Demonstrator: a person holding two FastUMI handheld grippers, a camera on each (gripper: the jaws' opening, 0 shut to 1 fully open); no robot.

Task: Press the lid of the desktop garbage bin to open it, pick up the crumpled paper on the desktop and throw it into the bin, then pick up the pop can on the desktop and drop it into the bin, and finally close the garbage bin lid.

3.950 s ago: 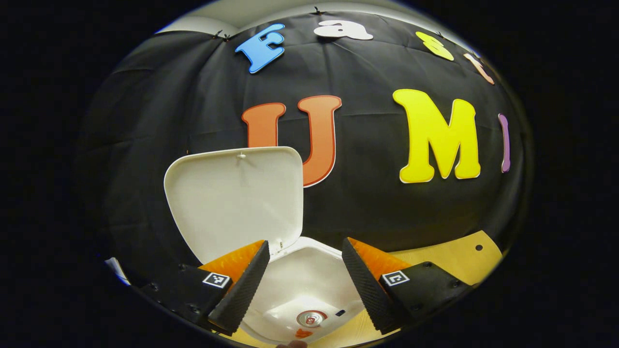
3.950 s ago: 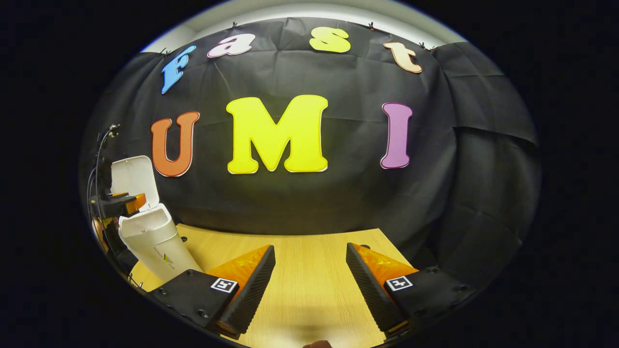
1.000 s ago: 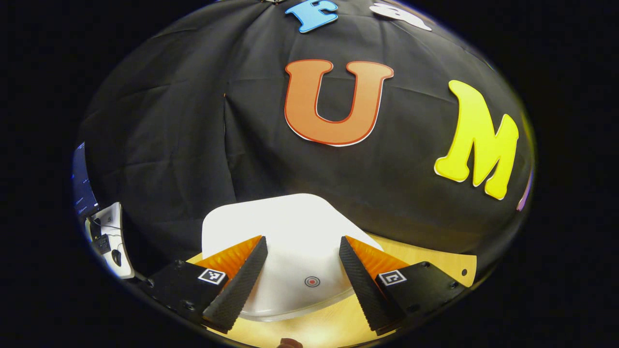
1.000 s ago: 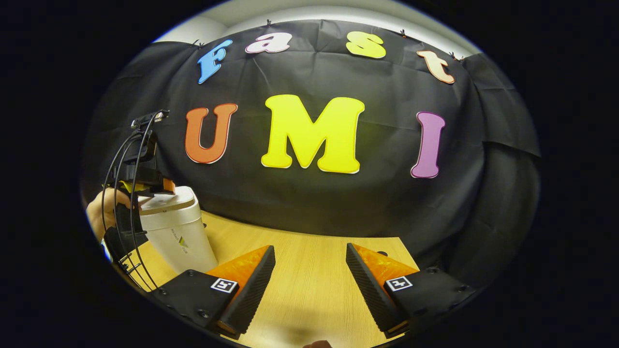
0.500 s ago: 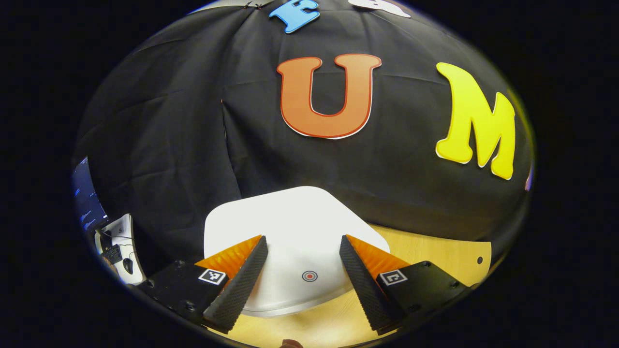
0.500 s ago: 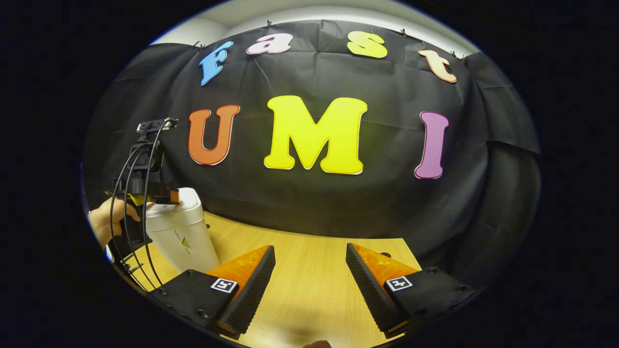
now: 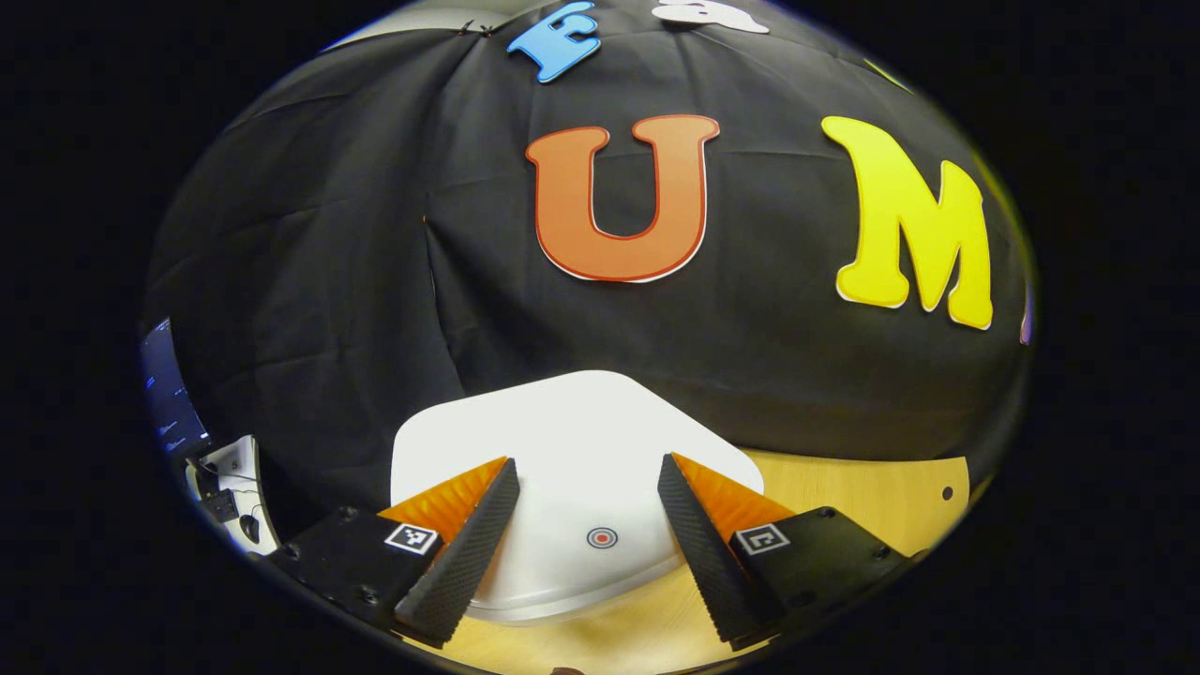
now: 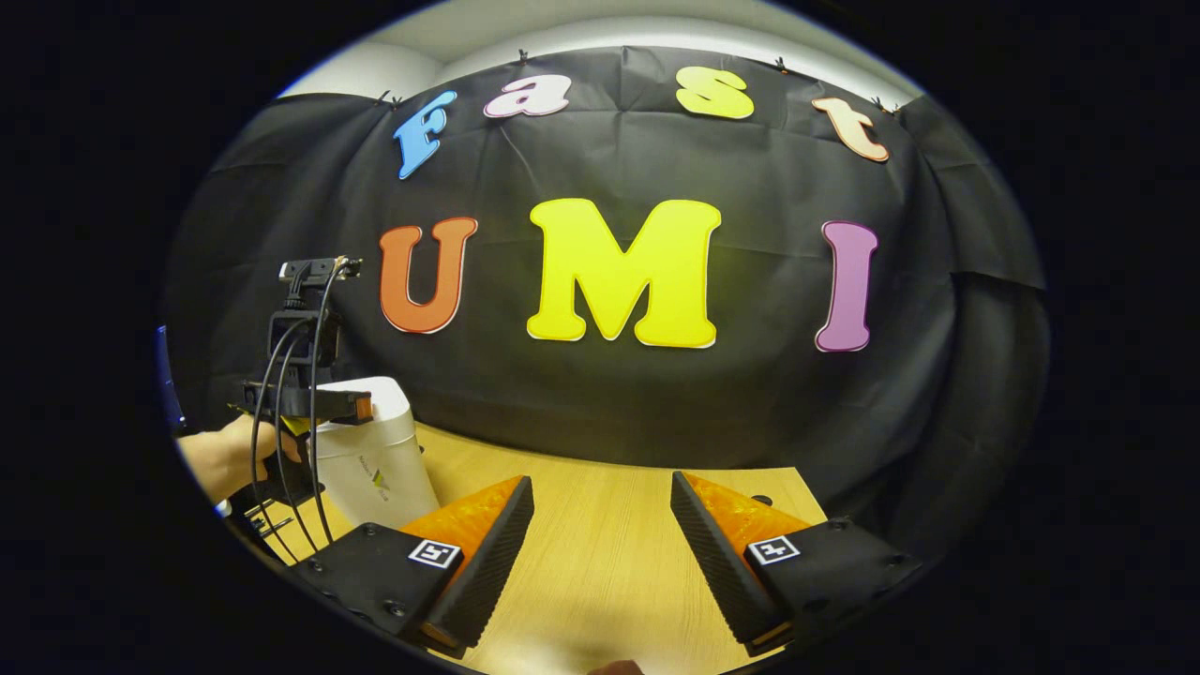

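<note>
Standing at the far left of the surface (image 8: 600, 553), the white bin (image 8: 380, 469) has its lid (image 7: 572, 469) down flat. Left tongs (image 7: 581, 534) hover just above that lid, spread wide and empty, the round press mark (image 7: 602, 537) between the fingers. Right tongs (image 8: 600, 553) sit well apart over bare wood, also wide, holding nothing. A lid lying shut fits either before pressing or after closing.

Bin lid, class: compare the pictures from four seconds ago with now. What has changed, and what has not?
The bin lid has swung from upright to shut on the bin, hiding the can inside. The left tongs have risen just above the lid and stayed open, holding nothing. The right tongs stayed open over the bare table.
</note>
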